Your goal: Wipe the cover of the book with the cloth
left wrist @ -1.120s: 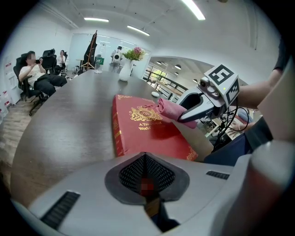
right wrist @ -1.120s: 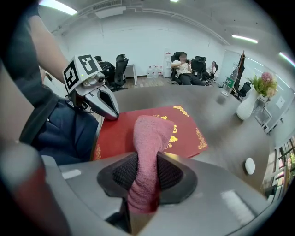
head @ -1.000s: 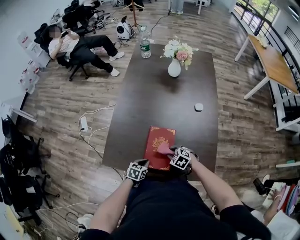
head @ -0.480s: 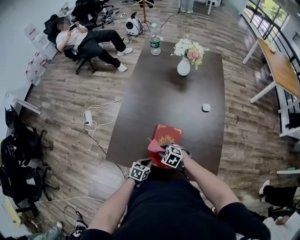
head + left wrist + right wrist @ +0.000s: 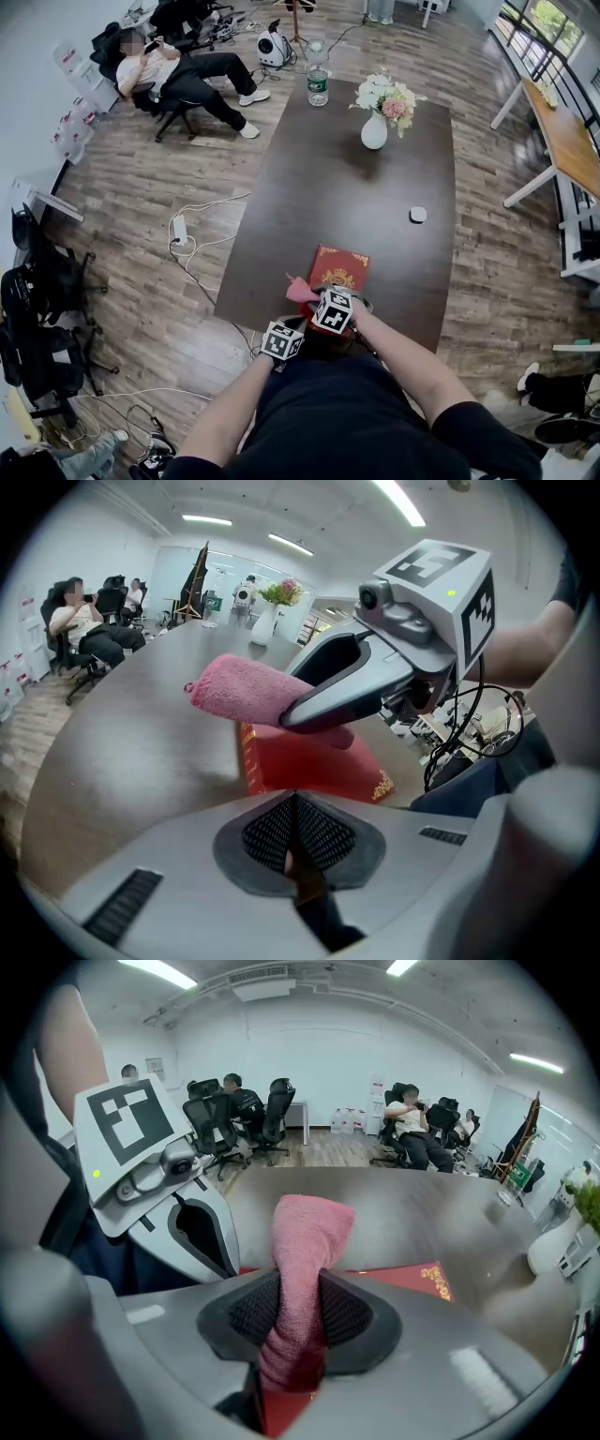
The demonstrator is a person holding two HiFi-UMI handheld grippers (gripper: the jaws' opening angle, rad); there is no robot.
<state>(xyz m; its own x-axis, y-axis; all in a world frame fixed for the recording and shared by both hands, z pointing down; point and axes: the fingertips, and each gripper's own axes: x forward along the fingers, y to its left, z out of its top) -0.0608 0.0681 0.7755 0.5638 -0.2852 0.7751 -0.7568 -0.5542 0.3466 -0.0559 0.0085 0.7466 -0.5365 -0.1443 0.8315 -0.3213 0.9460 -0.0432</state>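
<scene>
One book [image 5: 343, 266], one cloth [image 5: 298, 291], one vase [image 5: 374, 134], one small white disc [image 5: 418, 214], one table [image 5: 347, 192].

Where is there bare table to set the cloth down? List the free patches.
Widest: mid table, between vase and book. Also the strip from the book to the table's left edge, and right of the book, below the small white object. Crowded: the near edge, with left gripper, right gripper and cloth at the book.

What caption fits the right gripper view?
Right gripper clamped on a pink cloth, red book beneath.
</scene>
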